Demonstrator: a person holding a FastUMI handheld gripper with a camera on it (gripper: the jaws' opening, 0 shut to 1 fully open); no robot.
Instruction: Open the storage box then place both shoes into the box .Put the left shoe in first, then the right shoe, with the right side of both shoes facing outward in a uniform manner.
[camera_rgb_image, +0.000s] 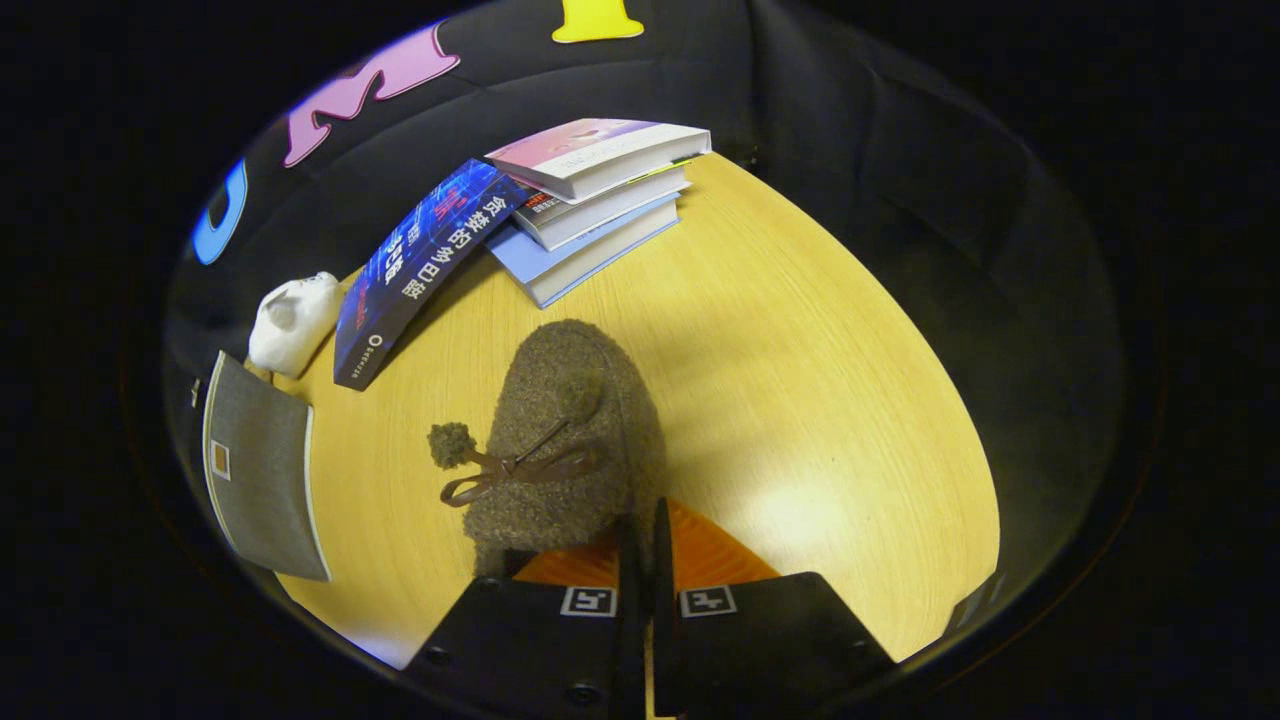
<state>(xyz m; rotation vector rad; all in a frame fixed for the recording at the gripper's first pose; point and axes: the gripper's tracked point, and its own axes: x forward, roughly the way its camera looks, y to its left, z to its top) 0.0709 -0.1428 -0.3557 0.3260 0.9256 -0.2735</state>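
A fuzzy brown shoe (572, 430) with pom-pom ties and an orange lining is sitting on the wooden bench (800, 380), toe pointing away. The gripper (642, 540) is pinching the shoe's heel rim, jaws nearly closed on it. Open bench is lying to the right. Stacked books (590, 200), a leaning blue book (425, 270), a white toy (292, 320) and a grey box (262, 470) are standing beyond and left.

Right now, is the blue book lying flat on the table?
No, the blue book is tilted, its upper end propped on the book stack beyond the shoe pinched by the gripper.
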